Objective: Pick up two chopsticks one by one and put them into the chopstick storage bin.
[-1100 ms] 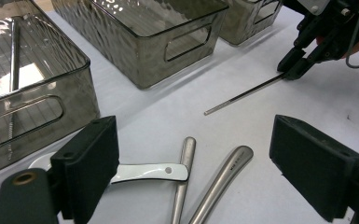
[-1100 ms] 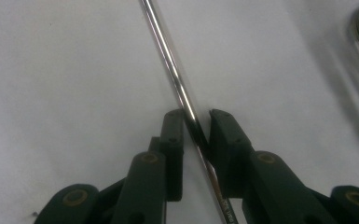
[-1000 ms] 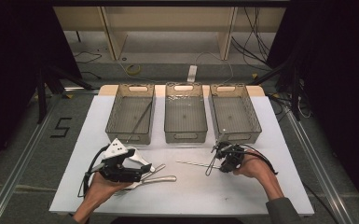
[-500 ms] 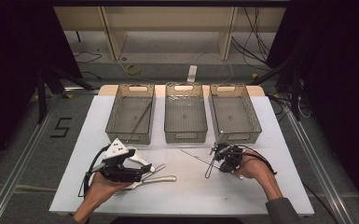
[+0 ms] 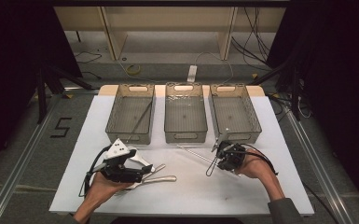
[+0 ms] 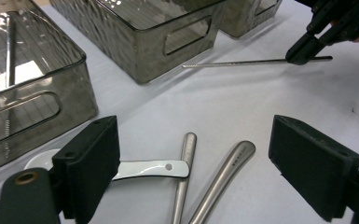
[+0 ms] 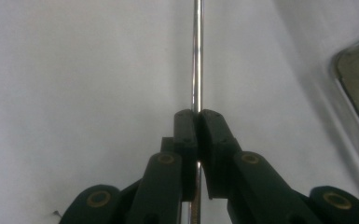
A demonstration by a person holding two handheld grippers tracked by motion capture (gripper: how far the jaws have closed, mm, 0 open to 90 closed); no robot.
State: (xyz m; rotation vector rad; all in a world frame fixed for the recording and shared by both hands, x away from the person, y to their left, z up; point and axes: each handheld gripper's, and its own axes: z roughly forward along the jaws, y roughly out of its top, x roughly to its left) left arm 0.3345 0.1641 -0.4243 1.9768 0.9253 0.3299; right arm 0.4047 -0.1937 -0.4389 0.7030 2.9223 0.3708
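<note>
- My right gripper (image 5: 220, 156) sits low in my right hand (image 5: 251, 164), its jaws pressed together with only a thin slit between the pads; they have just been closing, with a thin rod between them.
- In the right gripper view the two black fingers (image 7: 186, 135) meet ahead of their linkage arms.
- My right forearm comes up from below and behind the tool, the sleeve at the wrist.
- My left gripper (image 5: 142, 169) rests in my left hand (image 5: 103, 186), tipped low and pointing across toward the right one.
- Its pads (image 6: 91, 163) stand wide apart, nothing between them.
- Its grey three-cornered plate rides on top.
</note>
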